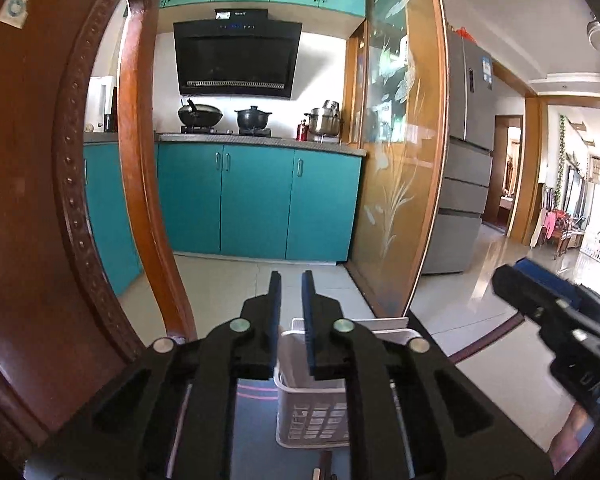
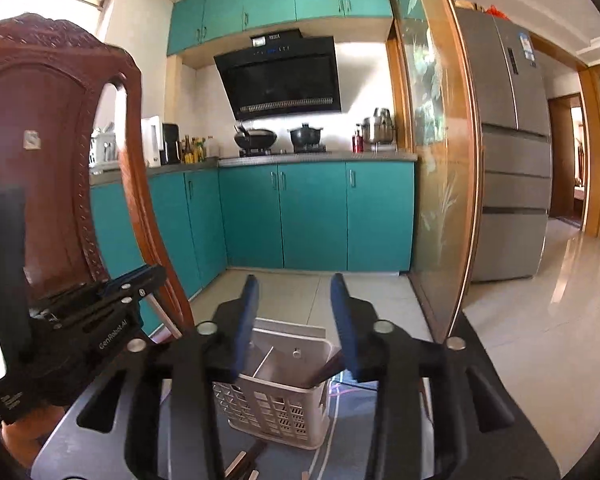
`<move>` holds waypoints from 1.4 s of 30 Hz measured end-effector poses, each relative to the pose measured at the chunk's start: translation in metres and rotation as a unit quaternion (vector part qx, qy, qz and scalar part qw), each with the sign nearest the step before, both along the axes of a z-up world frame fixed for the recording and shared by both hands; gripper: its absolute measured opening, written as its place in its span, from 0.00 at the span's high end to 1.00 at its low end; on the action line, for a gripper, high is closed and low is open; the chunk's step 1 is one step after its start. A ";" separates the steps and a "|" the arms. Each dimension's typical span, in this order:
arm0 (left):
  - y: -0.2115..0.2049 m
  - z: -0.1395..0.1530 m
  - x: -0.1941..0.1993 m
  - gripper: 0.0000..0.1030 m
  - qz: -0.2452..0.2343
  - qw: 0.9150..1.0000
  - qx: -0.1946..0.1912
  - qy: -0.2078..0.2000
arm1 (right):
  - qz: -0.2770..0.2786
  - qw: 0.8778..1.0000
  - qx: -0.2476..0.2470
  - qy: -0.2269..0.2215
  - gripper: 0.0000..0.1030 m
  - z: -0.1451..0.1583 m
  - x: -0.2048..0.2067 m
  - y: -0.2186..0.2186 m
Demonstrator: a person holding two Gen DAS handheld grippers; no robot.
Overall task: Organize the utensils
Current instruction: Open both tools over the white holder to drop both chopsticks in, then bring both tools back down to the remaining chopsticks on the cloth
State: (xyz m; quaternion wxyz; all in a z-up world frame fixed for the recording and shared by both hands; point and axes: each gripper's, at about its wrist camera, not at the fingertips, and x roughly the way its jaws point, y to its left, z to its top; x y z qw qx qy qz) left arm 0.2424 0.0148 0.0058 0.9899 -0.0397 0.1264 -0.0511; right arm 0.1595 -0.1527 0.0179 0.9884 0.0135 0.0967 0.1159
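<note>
A white slotted utensil basket (image 1: 312,412) (image 2: 276,404) stands on the dark table just beyond both grippers. In the right wrist view a dark handle (image 2: 324,372) leans in its right compartment, and a thin divider splits the inside. My left gripper (image 1: 292,280) is open by a narrow gap above the basket, with nothing between its blue pads. My right gripper (image 2: 295,284) is open wider, also empty, over the basket's rim. Each gripper shows in the other's view: right gripper (image 1: 512,274), left gripper (image 2: 148,278). Ends of loose utensils (image 2: 242,460) (image 1: 324,468) lie on the table near the cameras.
A carved wooden chair back (image 1: 40,200) (image 2: 48,160) rises close on the left. Beyond the table are teal kitchen cabinets (image 1: 260,200), a stove with pots, a glass sliding door (image 1: 400,160) and a grey fridge (image 2: 508,140). The dark table surface (image 2: 356,432) extends around the basket.
</note>
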 end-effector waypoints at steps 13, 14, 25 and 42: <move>0.010 -0.039 -0.049 0.65 -0.005 0.999 0.032 0.024 | 0.054 0.968 -0.083 0.232 0.54 -0.121 -0.007 -0.007; 0.012 -0.046 -0.046 0.65 -0.001 0.998 0.036 0.046 | 0.042 0.960 -0.096 0.259 0.54 -0.133 0.000 -0.006; 0.012 -0.127 -0.001 0.64 -0.058 0.955 0.034 0.289 | 0.027 0.909 -0.121 0.399 0.57 -0.192 0.032 0.004; -0.002 -0.188 0.002 0.56 -0.085 0.916 0.081 0.383 | 0.023 0.906 -0.121 0.405 0.74 -0.199 0.030 0.014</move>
